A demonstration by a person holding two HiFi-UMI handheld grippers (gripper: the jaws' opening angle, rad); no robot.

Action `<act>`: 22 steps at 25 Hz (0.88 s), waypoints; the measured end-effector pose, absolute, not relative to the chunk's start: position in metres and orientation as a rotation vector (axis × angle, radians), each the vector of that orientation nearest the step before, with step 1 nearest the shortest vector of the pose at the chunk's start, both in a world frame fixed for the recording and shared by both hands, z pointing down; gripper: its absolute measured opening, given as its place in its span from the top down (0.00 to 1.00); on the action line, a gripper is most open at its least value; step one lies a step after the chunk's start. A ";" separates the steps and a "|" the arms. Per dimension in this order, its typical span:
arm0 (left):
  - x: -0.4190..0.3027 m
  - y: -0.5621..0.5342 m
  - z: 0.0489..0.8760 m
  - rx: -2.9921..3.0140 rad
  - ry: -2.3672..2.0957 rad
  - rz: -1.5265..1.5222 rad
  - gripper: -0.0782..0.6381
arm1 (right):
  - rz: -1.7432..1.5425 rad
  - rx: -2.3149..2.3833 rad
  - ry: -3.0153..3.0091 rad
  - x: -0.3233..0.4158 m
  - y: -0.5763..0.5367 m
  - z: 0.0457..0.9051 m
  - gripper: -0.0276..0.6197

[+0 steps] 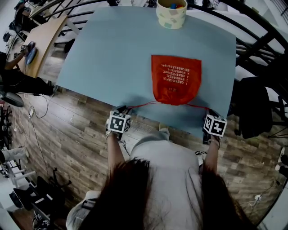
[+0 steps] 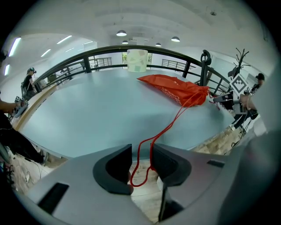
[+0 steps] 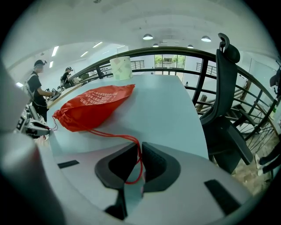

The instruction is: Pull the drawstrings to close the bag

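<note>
Lying flat near the worktop's [image 1: 112, 54] front edge, the orange bag [image 1: 175, 80] has its mouth gathered. The left gripper [image 2: 141, 165] stands spread, the left drawstring [image 2: 169, 127] looping loose between its jaws; the right gripper [image 3: 138, 165] pinches the right drawstring [image 3: 109, 133] by the front right corner.

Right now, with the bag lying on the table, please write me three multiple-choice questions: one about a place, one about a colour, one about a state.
1. Where does the cup stand?
A) at the table's far edge, beyond the bag
B) between bag and person
C) on the floor

2. What colour are the drawstrings?
A) white
B) red
C) black

3. Which gripper is shut on a drawstring?
A) left only
B) both
C) right only

1 A: it stands past the bag.
2 B: red cords leave the bag's mouth.
3 C: the right gripper pinches its cord; the left gripper has its jaws apart, loop loose between.
</note>
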State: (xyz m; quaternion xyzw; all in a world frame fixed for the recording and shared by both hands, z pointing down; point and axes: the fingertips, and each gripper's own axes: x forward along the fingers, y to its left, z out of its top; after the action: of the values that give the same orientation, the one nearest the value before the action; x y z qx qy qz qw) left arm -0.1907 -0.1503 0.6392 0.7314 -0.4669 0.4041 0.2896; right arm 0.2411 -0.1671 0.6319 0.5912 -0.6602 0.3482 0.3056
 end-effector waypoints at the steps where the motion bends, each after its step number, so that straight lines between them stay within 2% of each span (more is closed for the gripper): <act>1: -0.191 -0.150 0.639 1.951 -1.246 1.078 0.72 | 0.918 1.559 -1.749 0.241 -0.166 0.632 0.91; 5: -0.193 -0.149 0.639 1.954 -1.249 1.085 0.67 | 0.912 1.538 -1.748 0.239 -0.160 0.632 0.91; 8: -0.195 -0.149 0.638 1.954 -1.247 1.094 0.63 | 0.920 1.491 -1.757 0.234 -0.154 0.635 0.81; 22: -0.195 -0.134 0.632 1.947 -1.278 1.071 0.58 | 0.904 1.461 -1.780 0.233 -0.137 0.633 0.79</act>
State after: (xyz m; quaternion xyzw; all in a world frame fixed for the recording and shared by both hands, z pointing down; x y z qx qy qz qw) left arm -0.1946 -0.1339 0.6320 0.7281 -0.4779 0.4004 0.2850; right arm 0.2329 -0.1373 0.6334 0.5581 -0.6797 0.3452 0.3277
